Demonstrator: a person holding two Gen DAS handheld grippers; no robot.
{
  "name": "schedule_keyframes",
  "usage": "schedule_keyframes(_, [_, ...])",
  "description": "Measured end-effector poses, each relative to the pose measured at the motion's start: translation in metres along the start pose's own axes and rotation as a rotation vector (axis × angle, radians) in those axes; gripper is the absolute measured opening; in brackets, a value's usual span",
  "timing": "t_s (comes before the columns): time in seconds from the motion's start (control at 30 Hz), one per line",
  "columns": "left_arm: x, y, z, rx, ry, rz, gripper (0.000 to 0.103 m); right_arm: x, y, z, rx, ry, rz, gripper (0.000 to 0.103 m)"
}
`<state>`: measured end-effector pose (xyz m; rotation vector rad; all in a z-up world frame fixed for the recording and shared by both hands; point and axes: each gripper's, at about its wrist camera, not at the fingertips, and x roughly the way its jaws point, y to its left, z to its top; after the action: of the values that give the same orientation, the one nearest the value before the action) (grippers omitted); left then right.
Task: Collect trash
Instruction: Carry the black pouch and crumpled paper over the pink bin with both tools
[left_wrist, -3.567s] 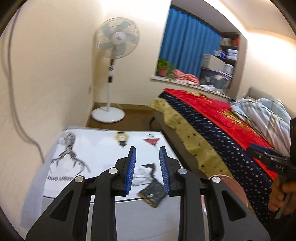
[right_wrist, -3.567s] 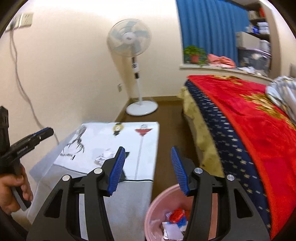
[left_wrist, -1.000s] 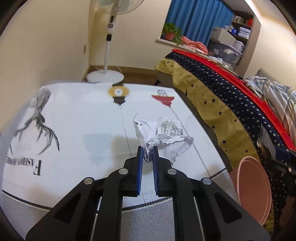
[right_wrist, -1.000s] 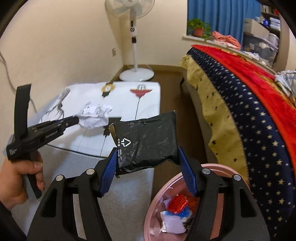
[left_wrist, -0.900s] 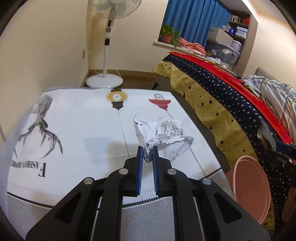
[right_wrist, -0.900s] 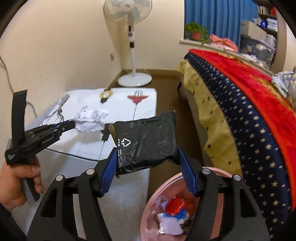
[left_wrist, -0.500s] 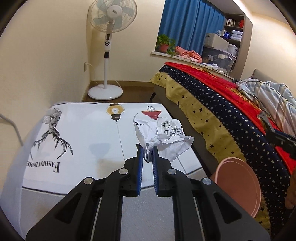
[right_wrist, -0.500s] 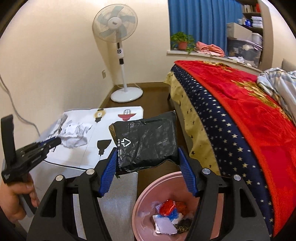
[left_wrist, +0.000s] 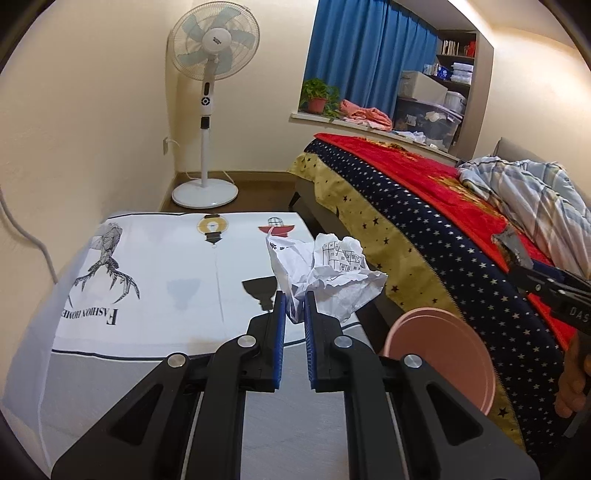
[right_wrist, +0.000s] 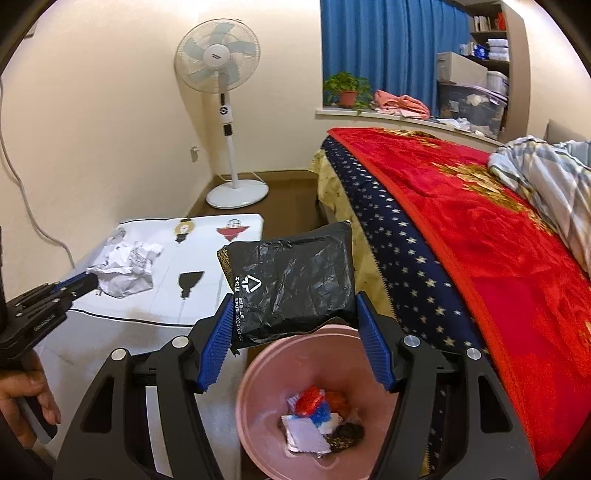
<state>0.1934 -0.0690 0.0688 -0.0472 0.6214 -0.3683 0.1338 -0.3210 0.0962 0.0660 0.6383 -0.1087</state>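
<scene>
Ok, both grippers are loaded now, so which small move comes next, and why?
Probably open the right gripper: it holds the black packet just above the pink bin, which already holds other scraps, so the packet should drop in. The left gripper, gripping the crumpled paper, is off to the bin's side and can follow.

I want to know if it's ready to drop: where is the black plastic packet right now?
The black plastic packet sits between the right gripper fingers, in the right wrist view, above the pink trash bin.
</scene>
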Motion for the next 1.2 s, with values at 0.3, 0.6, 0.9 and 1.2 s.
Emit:
schedule_keyframes(0.3, [-0.004, -0.030, -0.002, 0.001, -0.014, -0.031, 0.010, -0.018, -0.012, -0.008, -0.008, -0.010, -0.066, 0.064])
schedule_keyframes(0.6, [0.002, -0.073, -0.004, 0.042, -0.009, -0.069, 0.010, -0.026, -0.021, -0.011, -0.009, -0.007, -0.102, 0.064])
schedule_keyframes(0.9, [0.015, -0.100, -0.011, 0.072, 0.012, -0.099, 0.010, -0.021, -0.033, -0.014, -0.005, 0.012, -0.142, 0.064])
schedule_keyframes(1.2, [0.030, -0.119, -0.017, 0.094, 0.049, -0.117, 0.010, -0.015, -0.045, -0.018, 0.006, 0.047, -0.167, 0.064])
